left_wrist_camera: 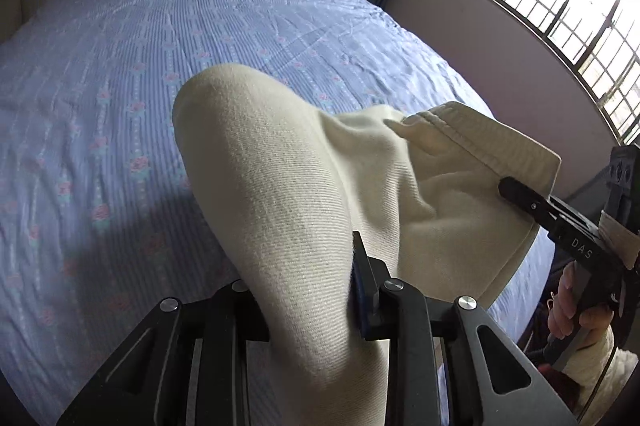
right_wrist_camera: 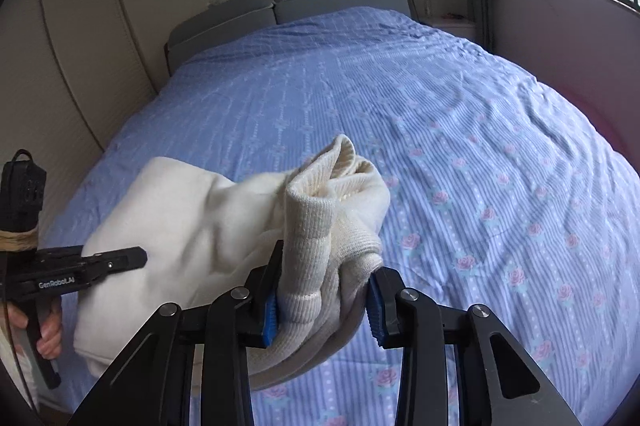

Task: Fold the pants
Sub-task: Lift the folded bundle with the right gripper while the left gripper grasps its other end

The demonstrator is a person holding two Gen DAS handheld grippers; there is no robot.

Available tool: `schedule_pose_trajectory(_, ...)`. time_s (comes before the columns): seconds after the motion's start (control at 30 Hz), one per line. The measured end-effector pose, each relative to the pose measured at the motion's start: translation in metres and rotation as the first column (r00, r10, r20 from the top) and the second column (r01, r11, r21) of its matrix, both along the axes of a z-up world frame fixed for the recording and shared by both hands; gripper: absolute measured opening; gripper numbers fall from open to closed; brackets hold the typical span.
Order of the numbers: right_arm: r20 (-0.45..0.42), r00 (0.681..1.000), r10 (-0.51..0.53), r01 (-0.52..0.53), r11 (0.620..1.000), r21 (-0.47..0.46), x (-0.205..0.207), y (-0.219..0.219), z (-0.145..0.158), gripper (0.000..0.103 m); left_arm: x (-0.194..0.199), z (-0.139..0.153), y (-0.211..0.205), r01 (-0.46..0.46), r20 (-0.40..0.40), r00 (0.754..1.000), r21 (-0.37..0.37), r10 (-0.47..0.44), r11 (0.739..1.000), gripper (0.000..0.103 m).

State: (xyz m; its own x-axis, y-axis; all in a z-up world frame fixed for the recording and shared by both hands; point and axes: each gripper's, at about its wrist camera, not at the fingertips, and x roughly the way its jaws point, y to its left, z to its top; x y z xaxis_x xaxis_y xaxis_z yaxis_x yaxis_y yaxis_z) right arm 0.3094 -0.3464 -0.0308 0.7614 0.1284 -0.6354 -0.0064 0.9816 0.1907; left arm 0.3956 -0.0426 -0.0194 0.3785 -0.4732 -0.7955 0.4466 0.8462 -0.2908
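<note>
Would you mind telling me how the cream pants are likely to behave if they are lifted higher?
Probably floppy: the cream pants sag and bunch between the left tongs and right tongs. Likely not slippery, since the knit looks textured. The ribbed band appears thick, so it may bulk up when folded.

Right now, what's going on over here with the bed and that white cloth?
A person is working a handheld tool in each hand to fold a pair of cream pants over a bed with a blue flowered bedspread. The left tool is shut on one bunch of the fabric and the right tool on the ribbed edge. The pants are held up between them, still bunched, not laid flat.
</note>
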Motion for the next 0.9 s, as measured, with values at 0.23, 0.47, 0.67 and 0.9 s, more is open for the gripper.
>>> schedule_pose_trajectory(0.23, 0.072, 0.988, 0.140, -0.135, 0.989, -0.066, -0.026, 0.086, 0.045, 0.035, -0.044, 0.041, 0.066, -0.026, 0.084, 0.996, 0.036, 0.023, 0.999, 0.028)
schedule_pose_trajectory(0.47, 0.091, 0.946, 0.310, -0.301, 0.948, -0.099, -0.028, 0.215, 0.064, 0.035, -0.075, 0.059, 0.185, -0.189, 0.141, 0.974, 0.086, 0.176, 0.978, 0.028)
schedule_pose_trajectory(0.67, 0.059, 0.886, 0.459, -0.455, 0.887, -0.071, -0.013, 0.346, 0.054, 0.035, -0.089, 0.057, 0.301, -0.354, 0.158, 0.931, 0.181, 0.328, 0.918, 0.028)
schedule_pose_trajectory(0.9, 0.008, 0.814, 0.581, -0.578, 0.811, -0.093, -0.001, 0.486, 0.024, 0.036, -0.073, 0.036, 0.404, -0.497, 0.206, 0.868, 0.330, 0.452, 0.803, 0.028)
